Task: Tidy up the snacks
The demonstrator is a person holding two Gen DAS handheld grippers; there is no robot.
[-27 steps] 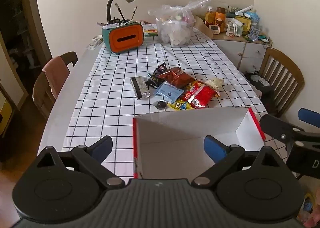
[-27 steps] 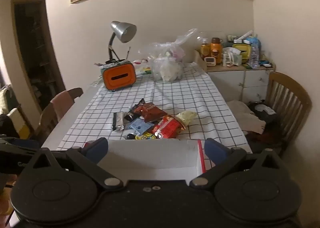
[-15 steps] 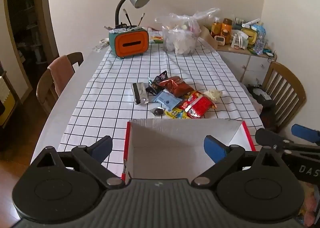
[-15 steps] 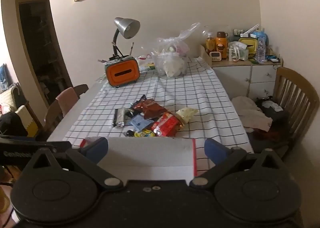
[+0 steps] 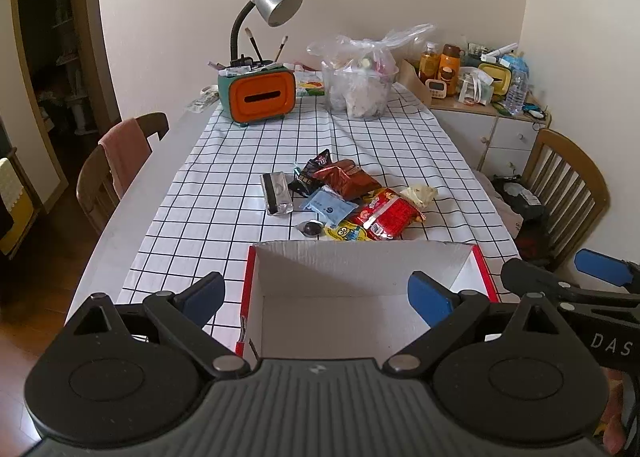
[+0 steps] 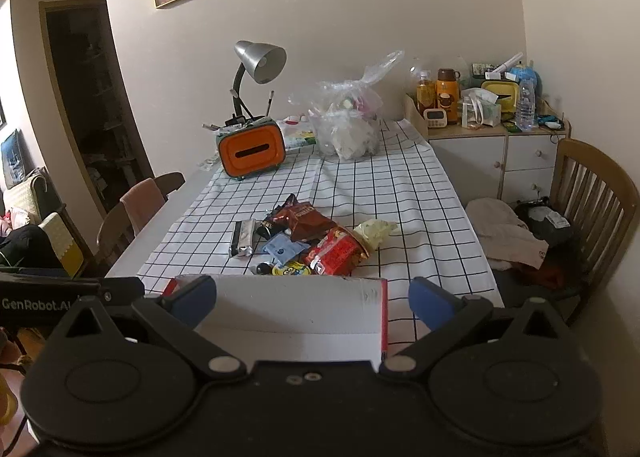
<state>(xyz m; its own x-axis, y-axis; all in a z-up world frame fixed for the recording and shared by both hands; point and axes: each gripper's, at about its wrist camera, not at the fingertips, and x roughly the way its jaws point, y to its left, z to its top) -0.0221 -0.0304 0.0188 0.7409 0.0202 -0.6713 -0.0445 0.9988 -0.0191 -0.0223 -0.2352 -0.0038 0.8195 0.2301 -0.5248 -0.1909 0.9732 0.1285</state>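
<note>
Snack pile, centre of the tabletop (image 5: 120, 213) on a white black-grid cloth (image 5: 224, 177), just beyond the open box. Counted: one red crinkled packet (image 5: 386, 213), one dark brown-red chip bag (image 5: 346, 177), one small black packet (image 5: 310, 173), one pale blue flat sachet (image 5: 328, 207), one silver foil bar (image 5: 275, 193), one yellow cartoon-face packet (image 5: 346, 233), one small dark round sweet (image 5: 310, 228), one cream crumpled wrapper (image 5: 418, 193); eight in all, some overlapping, so more may hide beneath

White cardboard box with red outer walls (image 5: 370, 261): one, at the near edge, nothing visible inside

Change since 0.9 s ago: both cameras have drawn back and levelled; the box has shifted from skewed to square-on in the left view. Judged: approach only, sorting not begun, every snack still outside the box

Left hand-held gripper (image 5: 316, 291): blue-padded fingers wide apart, holding nothing, above the box. Right hand-held gripper (image 6: 314, 299): likewise spread and unladen, over the box's near right side

Beyond: one orange-and-teal organiser (image 5: 258, 99), one grey desk lamp (image 5: 274, 7), one clear plastic bag (image 5: 360, 77), two wooden chairs (image 5: 568, 185)
</note>
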